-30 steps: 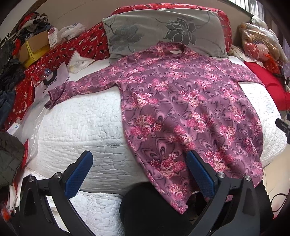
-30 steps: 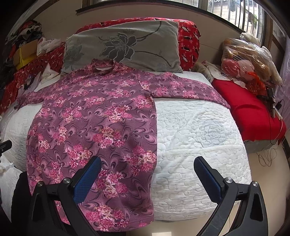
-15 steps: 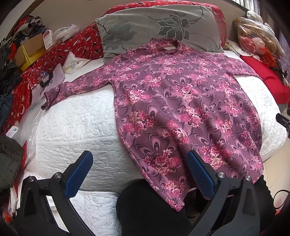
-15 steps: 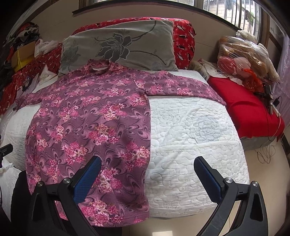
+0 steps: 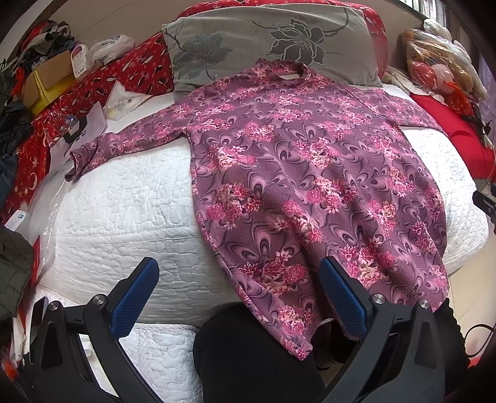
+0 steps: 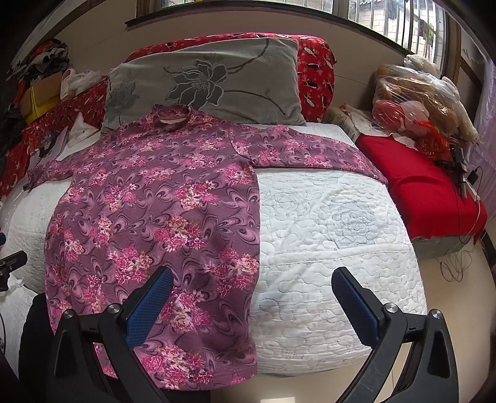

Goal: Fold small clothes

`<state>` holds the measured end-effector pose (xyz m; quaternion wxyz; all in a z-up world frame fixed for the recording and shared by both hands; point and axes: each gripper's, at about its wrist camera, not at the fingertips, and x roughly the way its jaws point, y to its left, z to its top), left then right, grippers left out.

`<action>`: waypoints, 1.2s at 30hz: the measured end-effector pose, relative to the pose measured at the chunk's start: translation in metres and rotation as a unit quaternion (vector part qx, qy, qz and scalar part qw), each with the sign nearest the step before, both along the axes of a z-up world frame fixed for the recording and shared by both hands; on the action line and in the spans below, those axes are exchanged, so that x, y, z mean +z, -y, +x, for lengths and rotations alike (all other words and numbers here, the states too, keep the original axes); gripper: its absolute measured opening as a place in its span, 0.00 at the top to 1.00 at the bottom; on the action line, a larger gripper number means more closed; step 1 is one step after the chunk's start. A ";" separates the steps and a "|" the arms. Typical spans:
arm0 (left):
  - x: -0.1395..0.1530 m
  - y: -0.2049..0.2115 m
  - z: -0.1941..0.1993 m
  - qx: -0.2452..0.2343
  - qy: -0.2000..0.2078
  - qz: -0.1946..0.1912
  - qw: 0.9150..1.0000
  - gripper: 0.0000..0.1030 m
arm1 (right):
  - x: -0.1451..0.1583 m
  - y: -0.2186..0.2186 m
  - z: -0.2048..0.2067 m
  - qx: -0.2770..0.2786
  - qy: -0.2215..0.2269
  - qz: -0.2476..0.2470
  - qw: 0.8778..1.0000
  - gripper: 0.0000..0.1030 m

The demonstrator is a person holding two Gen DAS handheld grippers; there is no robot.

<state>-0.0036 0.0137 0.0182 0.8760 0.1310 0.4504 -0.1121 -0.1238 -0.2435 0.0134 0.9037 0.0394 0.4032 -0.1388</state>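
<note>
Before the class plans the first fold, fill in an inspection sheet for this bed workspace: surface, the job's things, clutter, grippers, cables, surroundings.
Surface: white quilted bedspread, bare on the right half.
Job's things: floral purple shirt lies flat and unfolded, collar toward the grey pillow, both sleeves spread sideways, hem hanging over the near bed edge.
Clutter: papers and packets by the shirt's left cuff; cardboard box beyond them; bagged plush toys on the red cushion.
Grippers: left gripper open, empty, above the near bed edge; right gripper open, empty, likewise.
Cables: thin wires trailing off the red cushion to the floor.
Surroundings: barred window behind the bed.
</note>
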 end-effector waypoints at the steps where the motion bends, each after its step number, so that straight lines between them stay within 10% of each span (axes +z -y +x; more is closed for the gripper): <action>1: 0.000 0.000 0.000 -0.001 0.000 0.001 1.000 0.00 | 0.000 0.000 0.000 0.000 0.000 0.000 1.000 0.01; 36: -0.028 -0.023 0.024 0.035 -0.065 -0.013 0.997 0.00 | -0.033 0.016 0.003 -0.009 -0.037 0.035 0.999 0.06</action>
